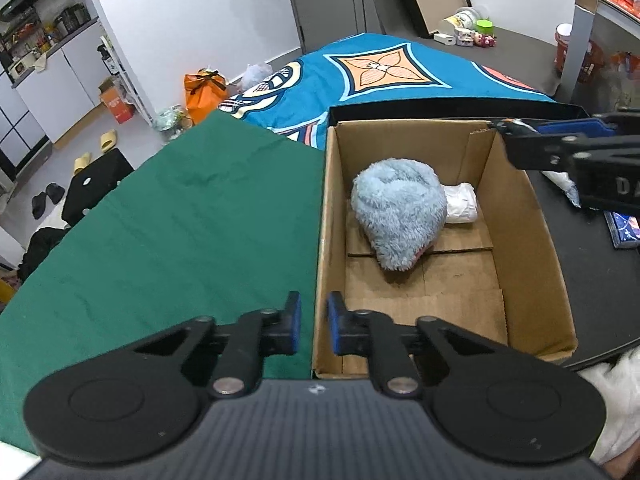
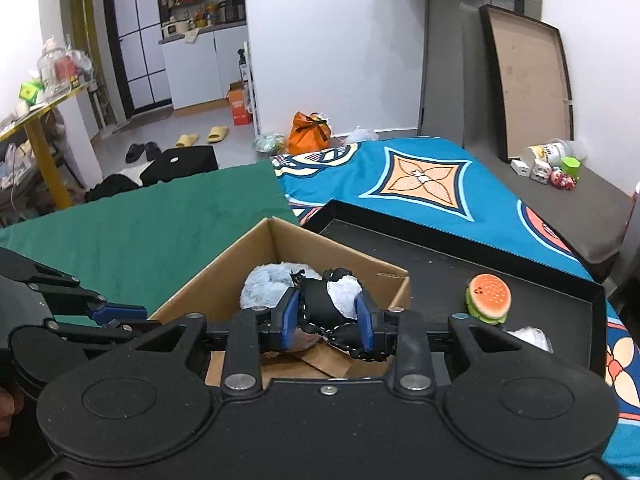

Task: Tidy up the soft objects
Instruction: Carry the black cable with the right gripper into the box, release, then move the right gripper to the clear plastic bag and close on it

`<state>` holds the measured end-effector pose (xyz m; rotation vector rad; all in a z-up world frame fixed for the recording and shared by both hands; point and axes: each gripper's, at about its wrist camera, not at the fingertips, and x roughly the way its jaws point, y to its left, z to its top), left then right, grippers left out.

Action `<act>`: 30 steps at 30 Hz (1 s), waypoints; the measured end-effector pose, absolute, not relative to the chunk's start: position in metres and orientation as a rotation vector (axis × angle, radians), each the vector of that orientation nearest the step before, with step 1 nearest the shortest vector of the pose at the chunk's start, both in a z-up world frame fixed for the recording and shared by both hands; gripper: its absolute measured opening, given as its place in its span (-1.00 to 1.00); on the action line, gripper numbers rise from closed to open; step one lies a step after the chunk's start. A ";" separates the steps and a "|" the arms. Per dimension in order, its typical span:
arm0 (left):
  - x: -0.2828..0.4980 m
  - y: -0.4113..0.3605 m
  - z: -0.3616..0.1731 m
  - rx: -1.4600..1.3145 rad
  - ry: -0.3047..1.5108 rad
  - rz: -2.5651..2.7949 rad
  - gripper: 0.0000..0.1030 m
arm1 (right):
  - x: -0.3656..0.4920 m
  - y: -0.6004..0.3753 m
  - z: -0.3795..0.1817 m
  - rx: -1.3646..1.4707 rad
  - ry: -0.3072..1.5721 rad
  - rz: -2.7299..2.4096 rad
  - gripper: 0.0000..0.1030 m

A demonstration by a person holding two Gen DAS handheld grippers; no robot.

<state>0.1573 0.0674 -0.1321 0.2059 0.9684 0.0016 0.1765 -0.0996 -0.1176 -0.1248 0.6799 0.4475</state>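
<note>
Your right gripper [image 2: 327,319] is clamped on a black-and-white plush toy with a black chain [image 2: 334,300], centre frame, above the open brown cardboard box [image 1: 532,240]. Your left gripper [image 1: 313,322], bottom centre, holds nothing, its jaws slightly apart over the box's near-left wall. A fluffy light-blue plush [image 1: 398,216] lies inside the box.

I see white walls [image 2: 320,40] and a pale grey floor [image 2: 160,132]. Kitchenette with white cabinets [image 2: 192,68] sits behind a black-framed glass door [image 2: 132,40]. Yellow-legged side table [image 2: 40,128] at left. Framed board [image 2: 524,84] leans on the far wall. Yellow slippers [image 2: 202,137] and an orange bag [image 2: 310,132] lie on the floor.
</note>
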 end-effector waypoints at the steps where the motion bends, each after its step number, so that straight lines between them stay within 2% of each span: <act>1: 0.157 0.068 -0.133 0.204 0.967 -0.003 -0.85 | 0.178 -0.097 -0.118 -0.128 0.684 0.449 -0.34; 2: 0.157 0.069 -0.134 0.199 0.963 -0.010 -0.89 | 0.179 -0.094 -0.119 -0.135 0.690 0.449 -0.31; 4: 0.157 0.069 -0.134 0.196 0.953 -0.013 -0.89 | 0.179 -0.089 -0.123 -0.168 0.702 0.442 0.01; 10: 0.155 0.072 -0.133 0.173 0.931 -0.029 -0.89 | 0.178 -0.085 -0.111 -0.180 0.726 0.417 0.34; 20: 0.150 0.074 -0.127 0.169 0.904 0.008 -0.79 | 0.189 -0.091 -0.096 -0.172 0.752 0.353 0.49; 23: 0.149 0.075 -0.127 0.171 0.906 0.027 -0.65 | 0.189 -0.096 -0.099 -0.173 0.752 0.348 0.57; 25: 0.148 0.075 -0.126 0.173 0.903 0.037 -0.46 | 0.188 -0.102 -0.103 -0.161 0.758 0.340 0.58; 27: 0.148 0.073 -0.125 0.190 0.897 0.041 -0.13 | 0.187 -0.111 -0.107 -0.140 0.768 0.327 0.58; 30: 0.147 0.070 -0.123 0.217 0.897 0.040 0.04 | 0.183 -0.124 -0.113 -0.126 0.771 0.277 0.67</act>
